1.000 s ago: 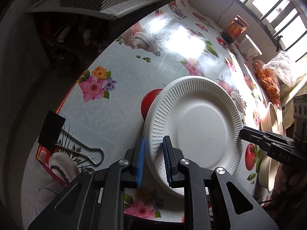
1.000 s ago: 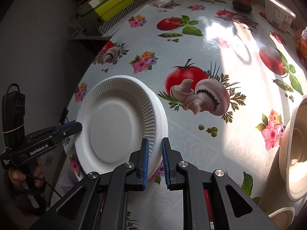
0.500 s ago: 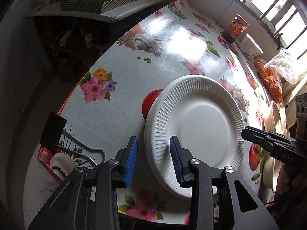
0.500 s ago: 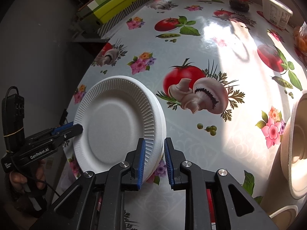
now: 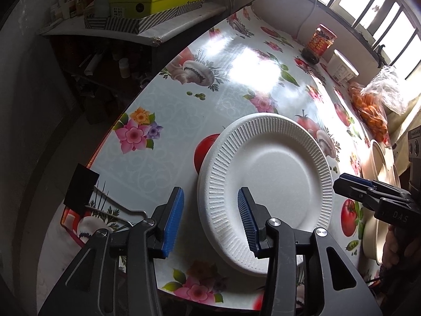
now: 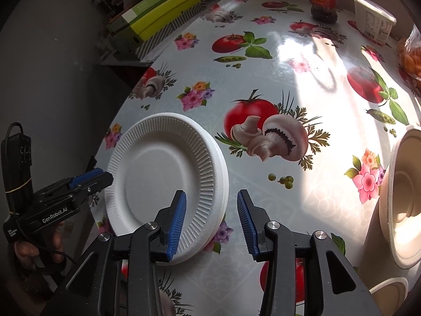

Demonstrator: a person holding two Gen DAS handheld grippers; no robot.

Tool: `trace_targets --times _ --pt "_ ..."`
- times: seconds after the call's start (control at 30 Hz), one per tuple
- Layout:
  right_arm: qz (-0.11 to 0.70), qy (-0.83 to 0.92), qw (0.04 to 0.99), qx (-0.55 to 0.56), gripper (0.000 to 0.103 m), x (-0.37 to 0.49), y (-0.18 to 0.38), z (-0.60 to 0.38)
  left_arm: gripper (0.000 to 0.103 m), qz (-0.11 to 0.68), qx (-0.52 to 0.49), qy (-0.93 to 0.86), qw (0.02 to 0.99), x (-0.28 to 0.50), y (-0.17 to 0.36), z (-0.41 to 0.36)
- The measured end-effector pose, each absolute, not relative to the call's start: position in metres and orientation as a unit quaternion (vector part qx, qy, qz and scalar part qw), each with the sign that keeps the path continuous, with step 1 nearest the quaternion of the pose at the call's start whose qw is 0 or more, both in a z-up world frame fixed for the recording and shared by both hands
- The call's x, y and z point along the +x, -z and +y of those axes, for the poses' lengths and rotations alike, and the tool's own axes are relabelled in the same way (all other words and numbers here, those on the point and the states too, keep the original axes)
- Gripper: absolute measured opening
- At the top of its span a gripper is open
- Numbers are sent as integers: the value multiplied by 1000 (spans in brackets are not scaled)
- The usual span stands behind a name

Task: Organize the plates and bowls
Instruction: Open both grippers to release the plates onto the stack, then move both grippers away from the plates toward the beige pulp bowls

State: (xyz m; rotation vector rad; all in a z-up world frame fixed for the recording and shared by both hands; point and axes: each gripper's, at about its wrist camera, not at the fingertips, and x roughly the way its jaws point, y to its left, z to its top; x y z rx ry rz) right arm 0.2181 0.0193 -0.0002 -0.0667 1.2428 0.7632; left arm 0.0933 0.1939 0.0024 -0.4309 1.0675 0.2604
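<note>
1. I am holding the left gripper (image 5: 210,221) with its ribbed blue pads spread wide, straddling the rim of the foam plate stack (image 5: 265,184).
2. My right gripper (image 6: 211,220) is likewise gaping, gripping nothing.
3. The round, fluted white plates are lying on the glossy vegetable-print tablecloth (image 6: 263,52) (near its edge).
4. Smooth beige bowls (image 6: 402,197) are sitting well apart.

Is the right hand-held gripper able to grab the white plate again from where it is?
Probably yes. The right hand-held gripper is open with the plate's rim between its fingers, and nothing lies between them.
</note>
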Motion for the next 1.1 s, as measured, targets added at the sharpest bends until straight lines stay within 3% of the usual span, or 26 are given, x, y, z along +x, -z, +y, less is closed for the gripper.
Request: trace_targets --times 0.4,1.1 --pt "536 -330 777 -16 45 205 -8 2 44 456 -135 -154 866 88 -30 179" --pt "490 -273 828 7 50 185 -27 -41 44 447 -103 -102 883 104 -41 125"
